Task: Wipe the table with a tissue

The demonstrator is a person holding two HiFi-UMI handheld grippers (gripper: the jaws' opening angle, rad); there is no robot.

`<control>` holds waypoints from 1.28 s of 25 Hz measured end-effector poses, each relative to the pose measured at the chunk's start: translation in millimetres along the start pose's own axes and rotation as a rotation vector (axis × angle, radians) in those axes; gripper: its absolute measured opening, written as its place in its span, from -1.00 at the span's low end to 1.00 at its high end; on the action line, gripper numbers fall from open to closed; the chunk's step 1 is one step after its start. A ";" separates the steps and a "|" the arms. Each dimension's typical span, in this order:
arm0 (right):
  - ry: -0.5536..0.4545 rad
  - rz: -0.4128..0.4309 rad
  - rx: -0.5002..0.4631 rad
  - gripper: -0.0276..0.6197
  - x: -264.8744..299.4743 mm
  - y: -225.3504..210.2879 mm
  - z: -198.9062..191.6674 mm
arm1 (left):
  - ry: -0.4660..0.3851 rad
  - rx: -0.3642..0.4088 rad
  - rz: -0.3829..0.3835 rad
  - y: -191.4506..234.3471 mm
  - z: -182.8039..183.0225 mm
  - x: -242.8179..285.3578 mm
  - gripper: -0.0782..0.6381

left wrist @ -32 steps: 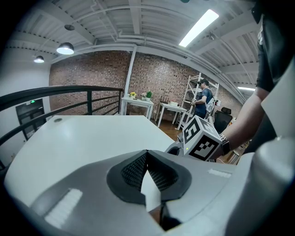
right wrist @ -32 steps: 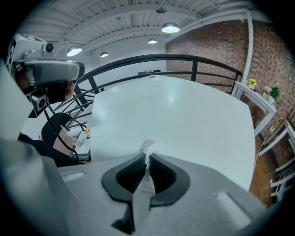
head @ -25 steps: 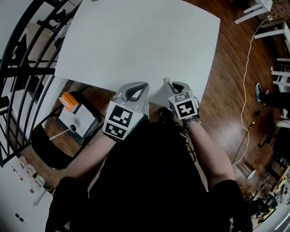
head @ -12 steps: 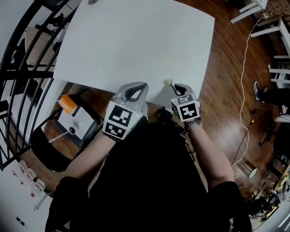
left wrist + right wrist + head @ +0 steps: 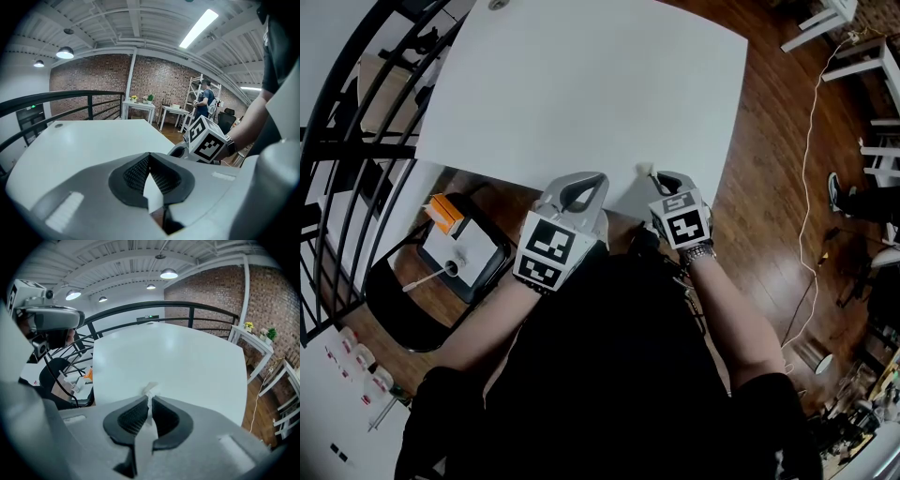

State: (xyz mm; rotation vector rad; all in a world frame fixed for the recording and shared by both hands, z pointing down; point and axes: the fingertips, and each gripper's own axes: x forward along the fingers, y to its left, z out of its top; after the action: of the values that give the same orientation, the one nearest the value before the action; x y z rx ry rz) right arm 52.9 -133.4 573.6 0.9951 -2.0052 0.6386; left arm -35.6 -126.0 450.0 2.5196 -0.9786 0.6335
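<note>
A white table (image 5: 581,84) fills the upper middle of the head view. My right gripper (image 5: 654,178) is at its near edge, shut on a small crumpled tissue (image 5: 646,169) that sticks out past the tips. In the right gripper view the tissue (image 5: 150,390) pokes out between the closed pads over the table (image 5: 178,357). My left gripper (image 5: 581,183) is beside it at the same edge, jaws shut with nothing in them. In the left gripper view its tips (image 5: 149,157) meet, and the right gripper's marker cube (image 5: 206,140) shows to the right.
A black chair (image 5: 403,309) at lower left carries a white box with an orange item (image 5: 459,248). A black railing (image 5: 347,112) runs along the left. A white cable (image 5: 811,141) lies on the wood floor at right, near white furniture (image 5: 844,28).
The right gripper with the tissue shifted slightly right along the near table edge, then back. The left gripper has stayed where it was.
</note>
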 end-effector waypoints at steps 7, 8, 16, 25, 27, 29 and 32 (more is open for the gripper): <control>-0.035 0.007 -0.005 -0.87 -6.7 6.7 10.7 | -0.011 0.003 0.011 3.8 1.1 -2.3 -0.75; -0.042 0.007 -0.004 -0.87 -9.2 7.9 13.1 | -0.014 0.005 0.010 4.0 2.2 -2.8 -0.75; -0.125 -0.001 0.013 -0.87 -38.0 14.1 30.4 | -0.034 0.024 0.002 -0.1 9.4 -1.6 -0.75; -0.208 -0.024 0.034 -0.87 -73.1 15.8 38.0 | -0.033 0.021 -0.011 -6.6 9.1 1.4 -0.75; -0.217 -0.028 0.037 -0.87 -78.4 14.9 37.2 | -0.035 0.027 -0.016 -8.9 9.5 3.8 -0.75; -0.225 -0.032 0.038 -0.87 -83.2 14.0 38.0 | -0.033 0.031 -0.020 -10.6 10.3 5.7 -0.75; -0.237 -0.035 0.037 -0.87 -88.1 14.6 39.4 | -0.032 0.035 -0.021 -12.0 10.9 6.5 -0.75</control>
State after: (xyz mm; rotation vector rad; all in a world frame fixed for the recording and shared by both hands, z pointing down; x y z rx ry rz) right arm 57.5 -115.9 477.7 1.1720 -2.1814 0.5626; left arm -19.9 -126.4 442.3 2.5744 -0.9593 0.6116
